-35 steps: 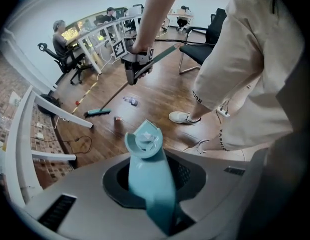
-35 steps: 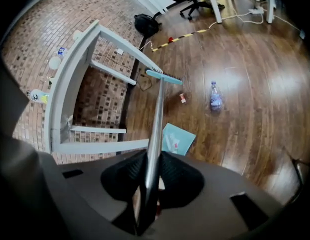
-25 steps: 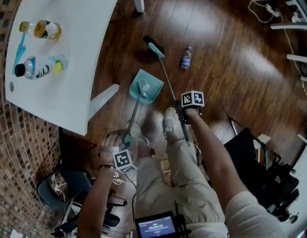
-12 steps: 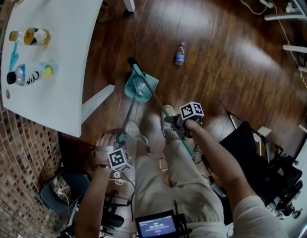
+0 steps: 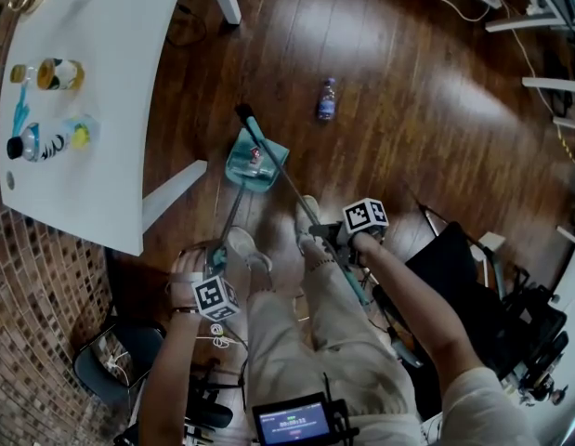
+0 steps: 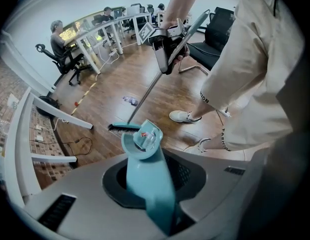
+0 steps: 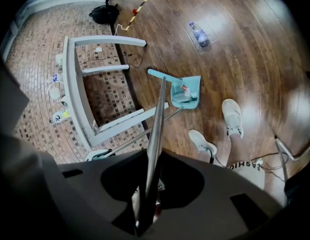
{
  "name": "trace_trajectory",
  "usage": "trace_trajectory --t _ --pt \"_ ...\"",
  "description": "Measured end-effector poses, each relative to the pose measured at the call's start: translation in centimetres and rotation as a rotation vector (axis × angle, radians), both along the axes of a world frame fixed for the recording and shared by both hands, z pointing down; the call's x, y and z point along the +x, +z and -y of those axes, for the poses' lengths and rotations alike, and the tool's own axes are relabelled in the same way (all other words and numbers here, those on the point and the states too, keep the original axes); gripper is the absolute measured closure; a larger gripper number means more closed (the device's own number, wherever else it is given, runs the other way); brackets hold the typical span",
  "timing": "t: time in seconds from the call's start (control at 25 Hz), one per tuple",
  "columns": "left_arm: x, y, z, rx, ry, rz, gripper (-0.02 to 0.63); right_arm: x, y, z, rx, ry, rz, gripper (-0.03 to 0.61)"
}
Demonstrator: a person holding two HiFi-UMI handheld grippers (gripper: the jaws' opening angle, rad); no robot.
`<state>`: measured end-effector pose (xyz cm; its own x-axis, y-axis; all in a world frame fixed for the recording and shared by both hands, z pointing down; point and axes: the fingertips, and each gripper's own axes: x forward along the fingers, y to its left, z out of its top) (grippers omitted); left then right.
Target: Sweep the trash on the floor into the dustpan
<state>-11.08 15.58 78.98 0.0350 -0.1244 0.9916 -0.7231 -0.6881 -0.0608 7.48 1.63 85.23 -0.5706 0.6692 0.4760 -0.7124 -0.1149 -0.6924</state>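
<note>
Down on the wooden floor (image 5: 408, 110) sits the teal dustpan (image 5: 239, 171), and a crumpled clear bit of trash (image 5: 255, 160) is lying right inside it. Left gripper (image 6: 153, 199) points straight down, jaws clamped on the dustpan's long handle. Right gripper (image 7: 144, 204) is clenched on the broom (image 5: 289, 183) pole, which slants across the dustpan, bristle head just past its far edge. A small bottle (image 5: 326, 98) lies beyond the dustpan, well apart. The white table (image 5: 101, 137) stands to the dustpan's left.

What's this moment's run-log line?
left hand-held gripper: shut on dustpan handle | right hand-held gripper: shut on broom pole | trash: in dustpan | plastic bottle: on floor
</note>
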Motion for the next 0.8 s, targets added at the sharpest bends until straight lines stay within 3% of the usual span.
trace_trajectory --t 0.28,0.4,0.56,0.8 --pt "-0.1 0.0 -0.8 0.021 0.017 0.002 0.532 1.2 -0.7 4.2 0.143 0.05 0.015 0.477" --pt "0.0 -0.1 -0.7 0.027 0.016 0.001 0.532 2.4 -1.5 7.1 0.18 0.118 0.005 0.478" --pt "0.3 -0.6 0.2 0.045 0.024 0.013 0.532 4.4 -2.5 11.0 0.24 0.222 -0.04 0.477" --pt "0.9 -1.9 3.2 0.087 0.022 0.007 0.532 8.2 -1.7 16.7 0.324 0.29 -0.127 0.477"
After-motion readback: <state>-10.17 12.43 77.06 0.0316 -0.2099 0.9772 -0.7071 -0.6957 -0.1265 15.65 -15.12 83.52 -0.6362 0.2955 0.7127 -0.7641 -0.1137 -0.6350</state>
